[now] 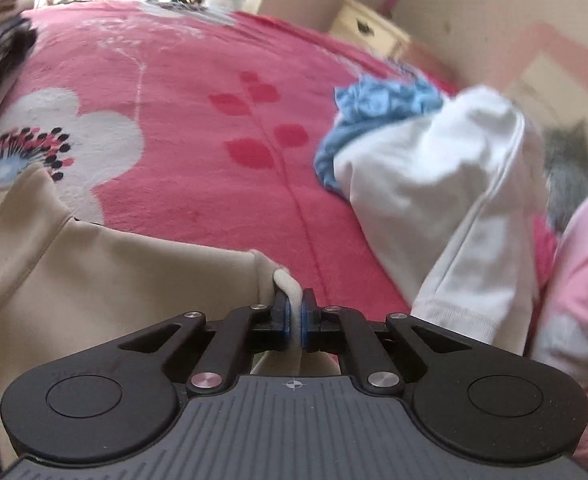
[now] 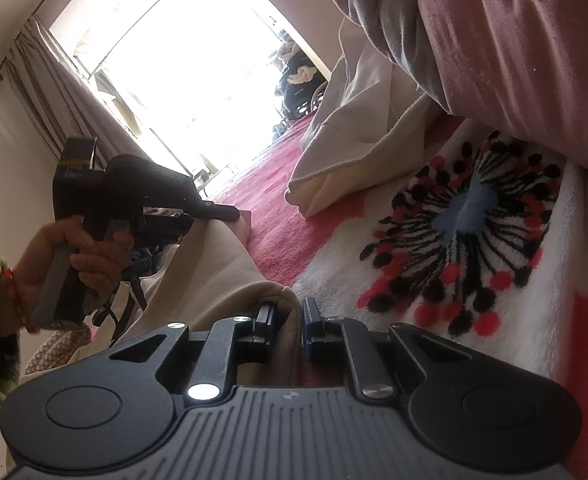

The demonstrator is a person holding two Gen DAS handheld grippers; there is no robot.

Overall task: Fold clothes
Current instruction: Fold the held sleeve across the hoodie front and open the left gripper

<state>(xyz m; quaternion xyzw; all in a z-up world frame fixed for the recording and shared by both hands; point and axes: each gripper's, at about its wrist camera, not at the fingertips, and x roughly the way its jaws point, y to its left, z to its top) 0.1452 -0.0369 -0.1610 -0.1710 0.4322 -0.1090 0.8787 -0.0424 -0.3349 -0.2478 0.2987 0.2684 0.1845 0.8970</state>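
Observation:
A cream garment [image 1: 106, 272] lies on the pink flowered blanket [image 1: 198, 128], spreading to the lower left in the left wrist view. My left gripper [image 1: 296, 312] is shut on a thick fold at the garment's edge, which bulges out above the blue pads. In the right wrist view my right gripper [image 2: 290, 320] is shut on another bunched fold of the same cream garment [image 2: 214, 264]. The left gripper [image 2: 230, 213] shows there too, held by a hand [image 2: 82, 256], its tip on the cloth.
A white garment [image 1: 442, 196] and a crumpled blue one [image 1: 378, 112] lie to the right on the bed. Pink cloth [image 1: 582, 288] lies at the far right. A cream nightstand [image 1: 370, 28] stands beyond the bed. Folded cream cloth [image 2: 346, 160] and a pink-grey garment [image 2: 494, 40] lie ahead of the right gripper.

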